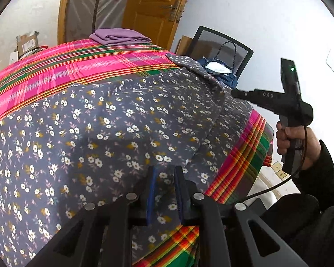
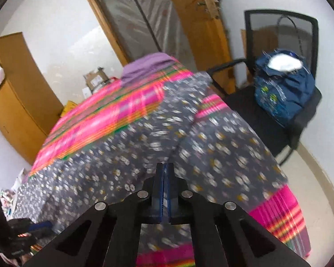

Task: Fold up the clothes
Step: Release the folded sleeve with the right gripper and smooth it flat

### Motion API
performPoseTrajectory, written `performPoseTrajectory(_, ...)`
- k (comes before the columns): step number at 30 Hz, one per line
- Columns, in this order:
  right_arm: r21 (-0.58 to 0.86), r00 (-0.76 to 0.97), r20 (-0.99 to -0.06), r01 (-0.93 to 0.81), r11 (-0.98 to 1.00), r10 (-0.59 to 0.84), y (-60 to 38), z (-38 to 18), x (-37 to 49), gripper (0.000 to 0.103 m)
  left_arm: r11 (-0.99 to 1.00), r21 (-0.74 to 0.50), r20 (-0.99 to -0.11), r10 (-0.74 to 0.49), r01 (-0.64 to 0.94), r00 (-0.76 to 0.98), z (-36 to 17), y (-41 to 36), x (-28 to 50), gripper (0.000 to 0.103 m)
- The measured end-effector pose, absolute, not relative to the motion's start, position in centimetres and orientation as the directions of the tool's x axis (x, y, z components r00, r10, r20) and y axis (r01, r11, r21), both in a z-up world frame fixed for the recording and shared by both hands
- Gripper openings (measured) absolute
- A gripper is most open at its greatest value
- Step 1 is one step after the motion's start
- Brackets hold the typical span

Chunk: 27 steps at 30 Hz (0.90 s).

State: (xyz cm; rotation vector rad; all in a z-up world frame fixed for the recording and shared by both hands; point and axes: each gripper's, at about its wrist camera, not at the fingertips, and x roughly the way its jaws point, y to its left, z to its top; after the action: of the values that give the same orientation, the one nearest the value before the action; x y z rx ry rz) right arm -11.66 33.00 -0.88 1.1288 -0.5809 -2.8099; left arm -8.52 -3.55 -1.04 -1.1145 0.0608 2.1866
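Your right gripper (image 2: 166, 166) is pressed together over the floral garment (image 2: 144, 146); left gripper (image 1: 164, 173) stands apart. Blue bag (image 2: 285, 84) holds something white on the chair (image 2: 278, 120).

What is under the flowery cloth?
The flowery cloth lies spread on a pink checked cover, which shows beyond it and at its right edge. What the cover itself rests on is hidden. A folded purple cloth sits on the far end.

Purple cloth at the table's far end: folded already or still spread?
Folded. The purple cloth sits as a compact, layered stack on the plaid tablecloth, its doubled edges visible.
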Motion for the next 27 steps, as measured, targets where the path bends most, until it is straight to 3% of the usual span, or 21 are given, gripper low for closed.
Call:
performPoseTrajectory(3,0.469,-0.714,-0.652,-0.115,-0.876,-0.256,33.9,-1.9,-12.1,0.010,-0.771,-0.239,-0.733,0.542,-0.591,-0.411,-1.1,-3.5,-8.4,0.023)
performPoseTrajectory(6,0.532,-0.708,-0.631,-0.095,-0.841,-0.319,33.9,-2.0,-12.6,0.034,-0.765,-0.214,-0.737,0.534,-0.607,-0.414,-1.1,-2.9,-8.2,0.027)
performPoseTrajectory(13,0.508,-0.680,-0.643,-0.036,-0.861,-0.351,32.0,-1.7,-13.8,0.041,-0.760,-0.167,-0.744,0.515,-0.629,-0.425,-1.4,-2.0,-8.2,0.027)
performPoseTrajectory(15,0.472,-0.653,-0.676,-0.028,-0.881,-0.342,31.3,-2.1,-14.5,0.041,-0.760,-0.162,-0.745,0.513,-0.630,-0.427,-1.4,-1.8,-8.3,0.027)
performPoseTrajectory(17,0.449,-0.663,-0.669,-0.001,-0.893,-0.336,30.8,-1.9,-14.6,0.034,-0.759,-0.151,-0.747,0.507,-0.633,-0.430,-1.3,-1.6,-8.3,0.027)
performPoseTrajectory(18,0.441,-0.669,-0.664,0.009,-0.897,-0.333,30.6,-1.7,-14.8,0.013,-0.758,-0.148,-0.747,0.507,-0.635,-0.431,-1.3,-1.5,-8.3,0.027)
performPoseTrajectory(19,0.444,-0.678,-0.654,0.015,-0.896,-0.335,30.6,-1.4,-14.9,0.003,-0.756,-0.147,-0.746,0.508,-0.637,-0.431,-1.3,-1.4,-8.3,0.027)
performPoseTrajectory(27,0.507,-0.753,-0.533,0.080,-0.858,-0.385,31.3,1.9,-15.1,0.003,-0.760,-0.124,-0.744,0.497,-0.638,-0.447,-1.3,-1.1,-8.1,0.027)
